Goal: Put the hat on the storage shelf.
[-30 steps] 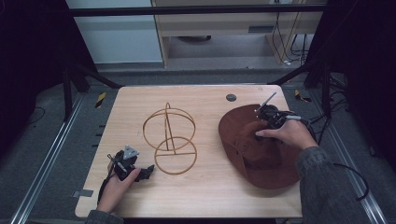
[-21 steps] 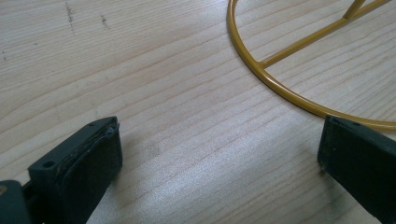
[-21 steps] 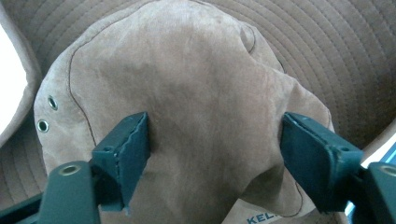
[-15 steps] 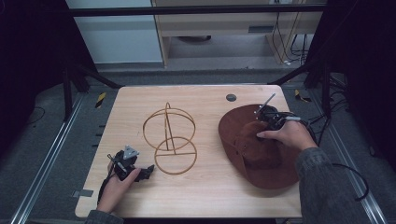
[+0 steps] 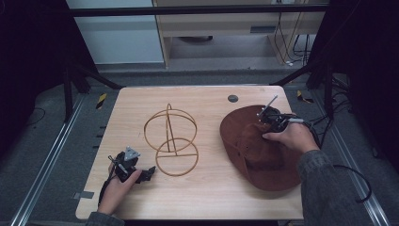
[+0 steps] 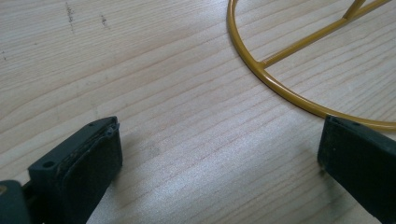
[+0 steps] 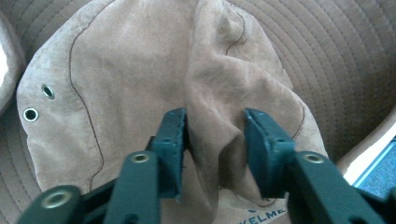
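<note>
At the near left corner of the wooden table (image 5: pixel 207 188), the left gripper (image 5: pixel 146 173) rests low on the wood, its jaws spread wide with nothing between them; the left gripper view shows bare grain there, with one jaw just beside the stand's base ring. To its right, mid-table, stands the gold wire hat stand (image 5: pixel 170 136), an upright hoop on a flat ring. It looks rigid and light, likely to slide if nudged.

Farther right lies the brown hat (image 5: pixel 263 160), brim spread flat over the table's right side. The right gripper (image 7: pixel 212 140) is over the hat's far part, its jaws closed in on a raised fold of the crown. The suede-like cloth looks soft and floppy, so the hat will probably sag when lifted. A pinch of the crown fold should hold it; the stitched brim seems stiffer.
</note>
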`<state>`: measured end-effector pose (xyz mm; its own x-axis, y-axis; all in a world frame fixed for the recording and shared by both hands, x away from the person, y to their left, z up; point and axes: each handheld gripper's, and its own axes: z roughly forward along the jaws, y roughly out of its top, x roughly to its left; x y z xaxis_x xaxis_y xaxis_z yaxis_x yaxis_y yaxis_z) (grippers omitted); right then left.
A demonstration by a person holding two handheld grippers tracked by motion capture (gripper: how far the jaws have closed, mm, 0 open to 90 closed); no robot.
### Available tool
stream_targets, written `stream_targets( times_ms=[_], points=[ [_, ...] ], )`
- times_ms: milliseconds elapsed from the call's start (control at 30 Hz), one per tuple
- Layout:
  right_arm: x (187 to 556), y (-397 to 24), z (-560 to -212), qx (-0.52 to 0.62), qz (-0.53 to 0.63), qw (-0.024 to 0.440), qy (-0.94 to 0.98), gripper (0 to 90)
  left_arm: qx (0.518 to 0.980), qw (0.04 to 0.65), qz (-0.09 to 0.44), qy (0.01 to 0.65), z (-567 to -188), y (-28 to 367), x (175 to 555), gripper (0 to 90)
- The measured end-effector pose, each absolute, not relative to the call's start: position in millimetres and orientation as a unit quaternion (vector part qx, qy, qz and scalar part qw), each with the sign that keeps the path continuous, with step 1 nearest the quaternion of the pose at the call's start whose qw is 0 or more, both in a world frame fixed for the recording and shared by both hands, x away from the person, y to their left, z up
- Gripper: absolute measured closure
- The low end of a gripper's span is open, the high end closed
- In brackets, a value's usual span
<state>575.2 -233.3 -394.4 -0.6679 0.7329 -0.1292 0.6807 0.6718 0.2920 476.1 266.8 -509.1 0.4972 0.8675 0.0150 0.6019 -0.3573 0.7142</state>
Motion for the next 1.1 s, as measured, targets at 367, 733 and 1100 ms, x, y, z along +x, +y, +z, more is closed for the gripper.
stream_targets(
  times_ms=[367, 733, 1100],
  points=[
    [574.4, -235.7, -398.7, 0.376, 0.119, 0.118, 0.911, 86.4, 0.8, 0.332, 0.2, 0.459, -509.1, 266.8, 476.1, 0.0],
    [559.0, -247.6, -355.6, 0.375, 0.187, 0.125, 0.899, 88.1, 0.799, 0.333, 0.2, 0.46, -509.2, 266.5, 475.7, 0.0],
    [543.5, -245.9, -323.2, 0.364, 0.222, 0.14, 0.894, 88.1, 0.8, 0.332, 0.2, 0.458, -509.0, 266.7, 476.1, 0.0]
  ],
)
